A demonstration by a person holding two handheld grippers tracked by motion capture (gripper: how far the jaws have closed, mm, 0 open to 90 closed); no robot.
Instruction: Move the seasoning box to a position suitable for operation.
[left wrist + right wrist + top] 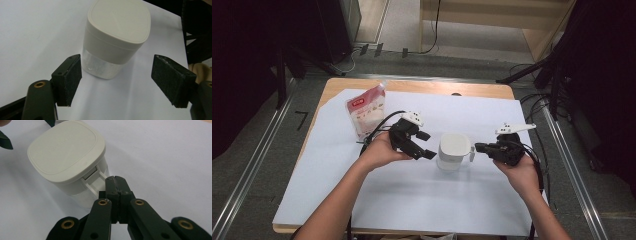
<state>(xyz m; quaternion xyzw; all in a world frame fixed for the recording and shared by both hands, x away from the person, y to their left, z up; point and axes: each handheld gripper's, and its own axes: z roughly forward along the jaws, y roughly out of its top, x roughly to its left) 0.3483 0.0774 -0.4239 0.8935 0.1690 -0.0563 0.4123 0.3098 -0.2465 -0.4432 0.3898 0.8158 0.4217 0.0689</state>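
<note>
While the white jug (453,150) is standing upright near the middle of the paper-covered worktop (337,200), both grippers are closing in on it from opposite sides. Its flat, rounded-square lid (120,18) is sitting shut on top, and below the lid's skirt a band of clear wall is showing in the left gripper view. The left gripper (428,145), carried in the person's left hand (379,152), is pointing at the jug's side with its jaws standing wide apart; the two black pads (71,78) are flanking the lower part of the body without touching it, the nearer one just beside the clear wall. The right gripper (478,148), held in the right hand (522,172), is coming in level from the other side with its jaws pressed fully together. In the right gripper view their closed tip (116,181) is sitting at the jug's white handle (93,183), just under the lid's edge; it seems to be touching the handle's lower strut, though the angle is making contact hard to confirm. Nothing is gripped between those jaws. Behind the left hand, well apart from the jug, a red-and-white pouch (366,112) is standing near the far left of the paper.
</note>
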